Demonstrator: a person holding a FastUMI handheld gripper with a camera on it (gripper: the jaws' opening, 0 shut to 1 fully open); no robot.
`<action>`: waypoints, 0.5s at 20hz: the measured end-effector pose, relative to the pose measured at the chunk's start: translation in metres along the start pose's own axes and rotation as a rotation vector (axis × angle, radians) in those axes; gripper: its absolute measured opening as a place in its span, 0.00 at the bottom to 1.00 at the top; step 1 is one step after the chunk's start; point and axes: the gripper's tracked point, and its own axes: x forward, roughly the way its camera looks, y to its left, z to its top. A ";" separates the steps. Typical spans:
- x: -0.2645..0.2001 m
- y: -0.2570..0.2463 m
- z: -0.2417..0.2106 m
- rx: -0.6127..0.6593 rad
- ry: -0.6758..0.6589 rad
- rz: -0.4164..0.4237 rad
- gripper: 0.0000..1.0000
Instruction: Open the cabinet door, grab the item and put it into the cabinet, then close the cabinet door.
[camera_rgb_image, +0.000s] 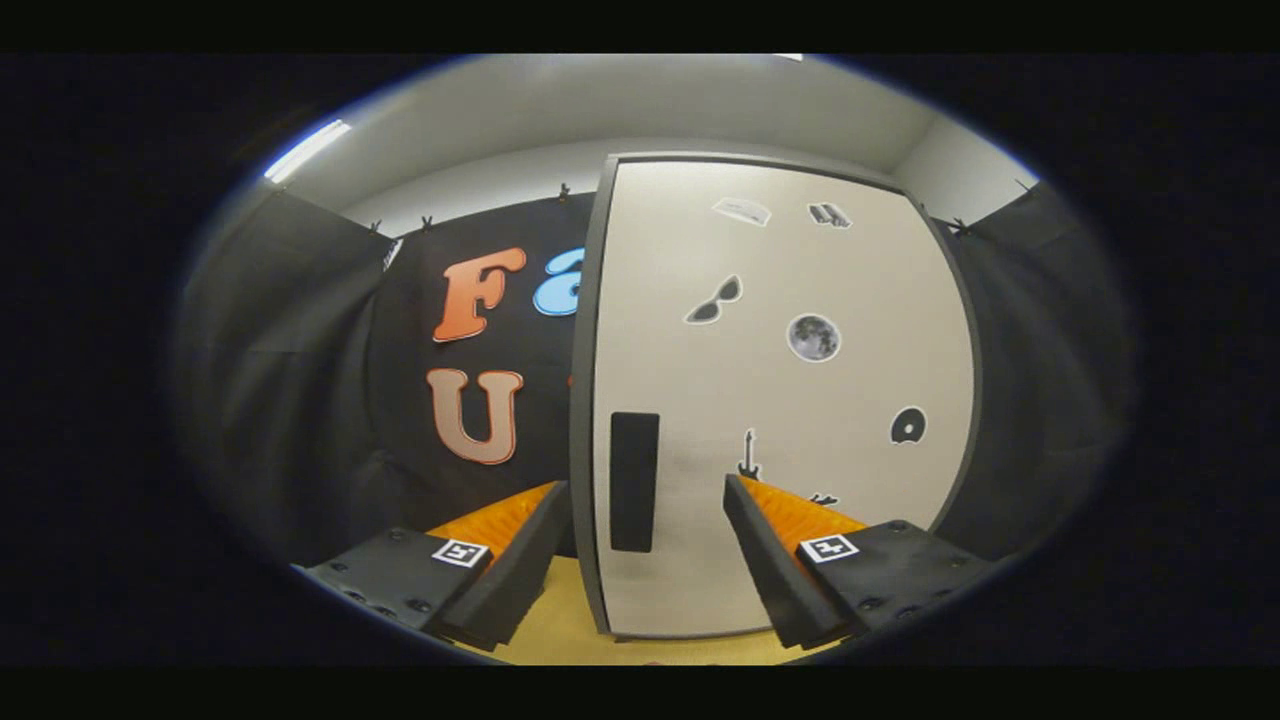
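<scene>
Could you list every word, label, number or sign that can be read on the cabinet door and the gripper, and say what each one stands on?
No readable text.
Pale cabinet door with grey frame: picture stickers without words; the two rectangular ones near the top are too blurred to tell.
Open gripper, just before the tall black handle: square black-and-white marker tags, patterns only.
</scene>
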 end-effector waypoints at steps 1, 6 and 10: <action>0.009 -0.001 -0.003 0.010 0.006 -0.002 0.98; 0.040 -0.010 -0.014 0.031 0.015 -0.011 0.98; 0.051 -0.010 -0.023 0.039 0.036 -0.008 0.95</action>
